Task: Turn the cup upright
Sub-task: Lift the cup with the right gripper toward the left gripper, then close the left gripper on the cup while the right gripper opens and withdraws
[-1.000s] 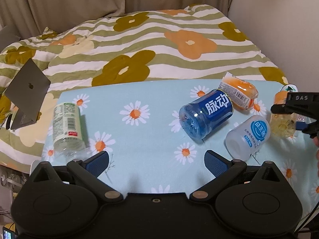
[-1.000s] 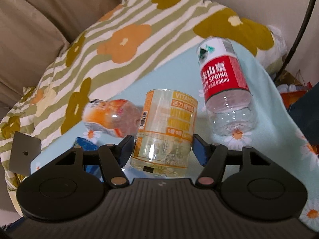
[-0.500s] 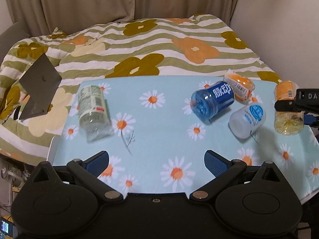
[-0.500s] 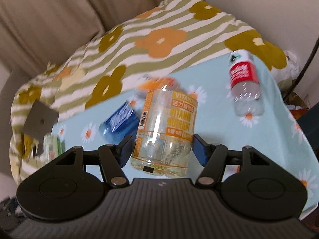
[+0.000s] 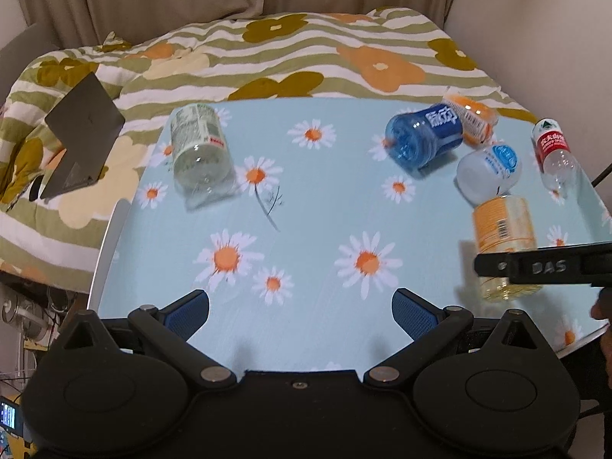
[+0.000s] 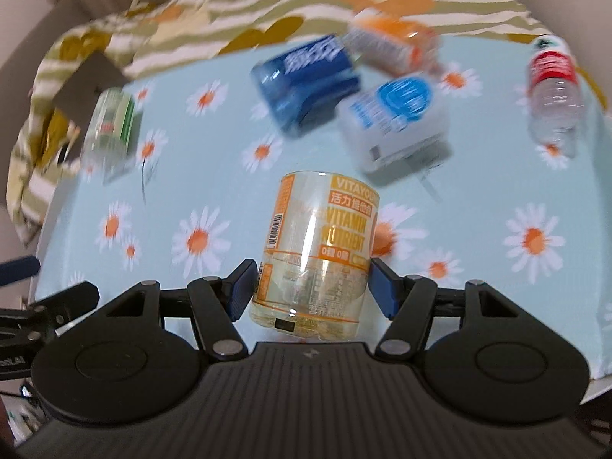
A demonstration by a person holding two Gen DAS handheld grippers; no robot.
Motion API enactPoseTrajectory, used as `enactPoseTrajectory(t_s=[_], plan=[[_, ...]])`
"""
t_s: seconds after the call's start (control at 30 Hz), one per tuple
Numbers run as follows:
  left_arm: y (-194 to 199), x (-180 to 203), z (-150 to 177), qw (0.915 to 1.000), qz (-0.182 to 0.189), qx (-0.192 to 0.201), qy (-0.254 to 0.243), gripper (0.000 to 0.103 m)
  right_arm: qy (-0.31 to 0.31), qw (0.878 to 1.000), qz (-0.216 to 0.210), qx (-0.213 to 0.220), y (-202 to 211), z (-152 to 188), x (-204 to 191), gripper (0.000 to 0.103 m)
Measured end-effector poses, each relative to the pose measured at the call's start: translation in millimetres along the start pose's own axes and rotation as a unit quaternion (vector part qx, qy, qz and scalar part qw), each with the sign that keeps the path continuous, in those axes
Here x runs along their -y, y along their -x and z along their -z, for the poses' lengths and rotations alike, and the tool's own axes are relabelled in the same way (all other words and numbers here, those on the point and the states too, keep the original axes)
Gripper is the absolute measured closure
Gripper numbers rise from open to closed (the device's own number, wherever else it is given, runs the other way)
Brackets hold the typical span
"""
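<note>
Six containers: lay or hung over the scene, listed below from largest thing to smallest.
Bed [image 5: 344,49]: striped floral quilt filled the background beyond the work area.
Tabletop [image 5: 306,206]: daisy-print blue cloth covered it; five loose containers lay on their sides.
Left claw [image 5: 300,311]: spread wide with nothing between its pads, low over the near edge.
Right claw [image 6: 310,287]: pinched the lower body of the orange vitamin cup, one blue pad against each side.
Orange vitamin cup [image 6: 319,252]: the task's thing; held above the right part of the tabletop, clear of the cloth as far as the blur allowed, tilted a little, label reading right way up.
Blue cup [image 5: 424,141]: on its side at the far right, touching an orange-capped one behind it.
White cup [image 5: 489,170]: on its side just beyond the held cup.
Step in hand: judged to be the carry-and-turn, cup gripped but not yet set down.
Next move: likely level the cup, lower its base flat onto bare cloth away from the white cup, then part the pads.
</note>
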State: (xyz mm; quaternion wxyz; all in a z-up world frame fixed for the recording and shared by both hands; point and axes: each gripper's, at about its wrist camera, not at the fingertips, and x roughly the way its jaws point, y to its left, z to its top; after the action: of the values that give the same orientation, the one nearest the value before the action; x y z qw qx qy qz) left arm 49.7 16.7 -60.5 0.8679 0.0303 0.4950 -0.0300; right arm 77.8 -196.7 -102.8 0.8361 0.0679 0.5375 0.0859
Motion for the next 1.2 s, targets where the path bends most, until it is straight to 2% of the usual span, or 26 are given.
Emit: enactPoseTrajectory(t_s=[0.1, 0.37, 0.47, 0.6, 0.73, 0.9, 1.03, 1.2], plan=[[0, -4, 5, 1.0, -0.003, -0.003, 0.001, 0.0, 0.011, 1.0, 0.001, -0.016, -12, 1, -7, 0.024], [0, -10, 10, 1.0, -0.004, -0.007, -0.003, 0.0, 0.021, 0.999, 0.008, -0.025, -23, 4, -15, 0.023], [0, -11, 10, 1.0, -0.003, -0.008, -0.003, 0.0, 0.02, 0.999, 0.018, -0.033, -26, 1, -17, 0.017], [-1, -11, 9, 0.9999, -0.001, -0.009, -0.006, 0.0, 0.011, 0.999, 0.023, -0.035, -27, -1, -17, 0.0], [0, -12, 8, 0.9999, 0.001, -0.005, -0.011, 0.0, -0.001, 0.999, 0.026, -0.036, -27, -3, -17, 0.0], [6, -11, 6, 0.9997, 0.012, 0.005, -0.019, 0.0, -0.035, 0.999, 0.02, -0.019, -7, -1, -13, 0.0], [16, -7, -1, 0.9991, 0.024, 0.014, -0.03, 0.0, -0.068, 0.997, 0.02, 0.016, 27, 3, -7, 0.0], [29, 8, -12, 0.9984, 0.026, 0.026, -0.044, 0.0, -0.078, 0.996, 0.033, 0.04, 64, 6, 12, 0.0]])
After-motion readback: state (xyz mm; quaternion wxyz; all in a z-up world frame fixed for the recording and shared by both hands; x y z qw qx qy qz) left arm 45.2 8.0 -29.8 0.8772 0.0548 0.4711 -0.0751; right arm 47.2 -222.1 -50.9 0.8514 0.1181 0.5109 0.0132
